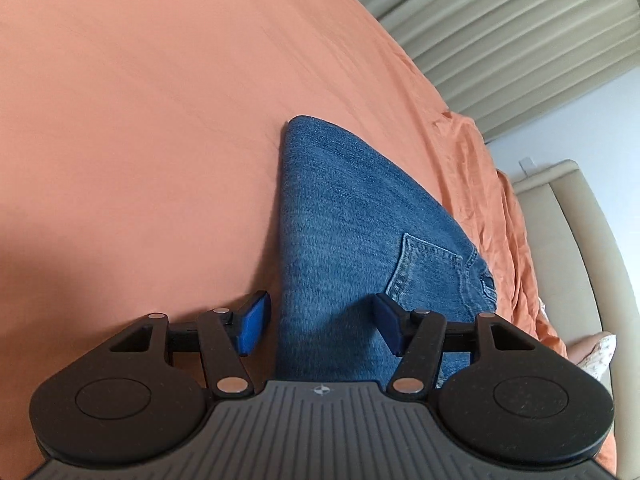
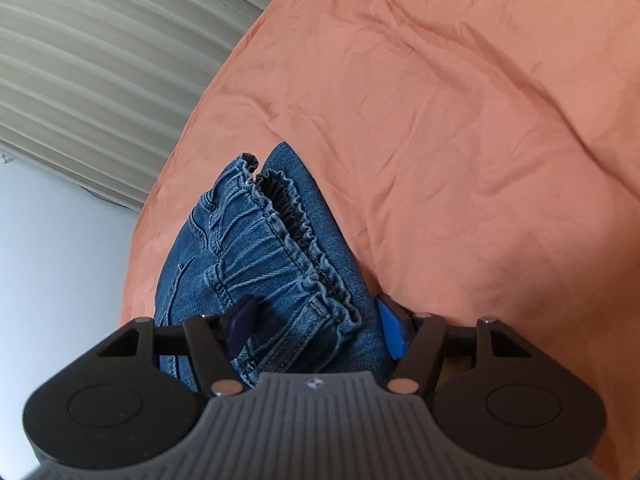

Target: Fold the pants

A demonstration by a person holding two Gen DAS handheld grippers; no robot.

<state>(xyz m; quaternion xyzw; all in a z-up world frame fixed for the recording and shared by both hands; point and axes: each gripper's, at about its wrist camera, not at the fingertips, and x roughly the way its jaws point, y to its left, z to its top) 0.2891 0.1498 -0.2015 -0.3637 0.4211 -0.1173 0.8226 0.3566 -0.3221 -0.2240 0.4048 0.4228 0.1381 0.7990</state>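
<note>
Blue jeans (image 1: 352, 216) lie folded on the orange bed sheet (image 1: 140, 120), with a back pocket (image 1: 424, 268) showing in the left wrist view. My left gripper (image 1: 322, 326) hovers over the near end of the jeans, its blue pads apart with denim below the gap and no pad pressing on it. In the right wrist view the gathered elastic waistband (image 2: 280, 240) of the jeans (image 2: 248, 248) runs toward me. My right gripper (image 2: 318, 328) straddles the waistband's near end, jaws apart; the left pad sits over denim and the right pad at the cloth's edge.
The sheet (image 2: 460, 120) is wrinkled to the right of the jeans. A beige ribbed headboard (image 1: 520, 32) and a padded bed frame (image 1: 580, 240) border the bed. The bed's edge and pale floor (image 2: 60, 260) lie left of the jeans in the right wrist view.
</note>
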